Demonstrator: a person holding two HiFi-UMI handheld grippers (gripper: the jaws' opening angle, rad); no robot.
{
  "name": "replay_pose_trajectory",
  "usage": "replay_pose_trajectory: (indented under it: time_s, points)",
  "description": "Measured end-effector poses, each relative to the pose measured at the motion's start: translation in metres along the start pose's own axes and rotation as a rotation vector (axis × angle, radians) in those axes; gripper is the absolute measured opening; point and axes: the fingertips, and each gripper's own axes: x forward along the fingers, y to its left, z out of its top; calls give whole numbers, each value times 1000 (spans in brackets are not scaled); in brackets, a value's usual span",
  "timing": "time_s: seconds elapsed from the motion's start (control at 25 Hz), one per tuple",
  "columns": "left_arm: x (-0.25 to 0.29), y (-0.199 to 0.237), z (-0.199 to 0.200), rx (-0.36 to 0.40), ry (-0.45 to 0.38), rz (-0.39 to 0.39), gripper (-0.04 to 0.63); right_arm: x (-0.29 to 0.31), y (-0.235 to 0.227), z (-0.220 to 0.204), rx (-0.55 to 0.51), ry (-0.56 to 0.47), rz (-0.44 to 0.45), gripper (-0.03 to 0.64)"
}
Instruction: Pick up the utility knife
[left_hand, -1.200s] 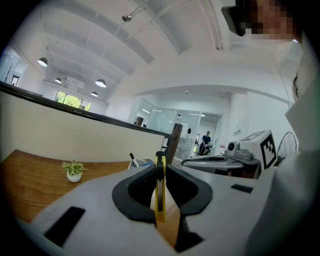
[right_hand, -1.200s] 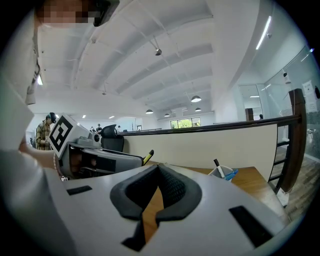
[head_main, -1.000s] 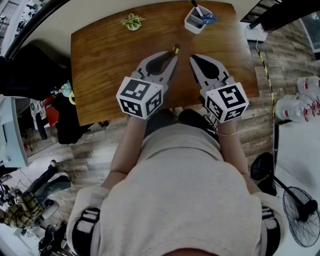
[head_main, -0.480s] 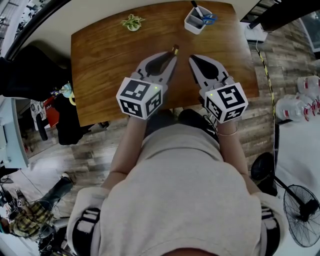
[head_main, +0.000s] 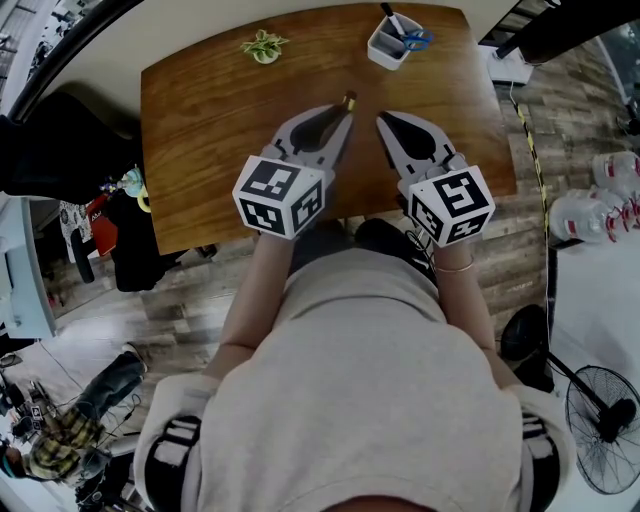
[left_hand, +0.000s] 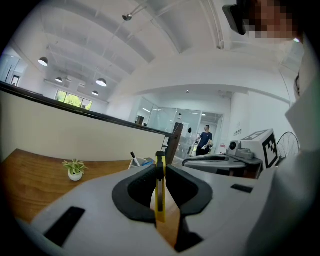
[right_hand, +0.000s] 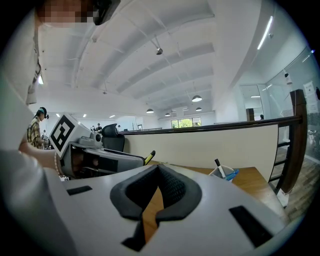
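Note:
A yellow utility knife (left_hand: 160, 192) stands on edge between the jaws of my left gripper (left_hand: 160, 161), which is shut on it. In the head view its dark tip (head_main: 350, 99) pokes out past the left gripper (head_main: 340, 112) over the wooden table (head_main: 220, 120). From the right gripper view the knife (right_hand: 148, 158) sticks out of the left gripper's nose. My right gripper (right_hand: 158, 169) is shut with nothing between its pads; in the head view the right gripper (head_main: 384, 120) hovers just right of the left one, above the table's near half.
A white pen holder (head_main: 393, 41) with a marker and blue scissors stands at the table's far right. A small potted plant (head_main: 264, 44) sits at the far middle. A floor fan (head_main: 600, 420) and white jugs (head_main: 595, 210) stand to the right of the table.

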Motion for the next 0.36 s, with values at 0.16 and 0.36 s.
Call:
replay_pose_trajectory:
  time_s: [0.16, 0.36]
  points:
    - [0, 2, 0, -2, -3, 4, 77, 1, 0, -1, 0, 1, 5, 9]
    - [-2, 4, 0, -11, 1, 5, 77, 3, 3, 1, -4, 6, 14, 9]
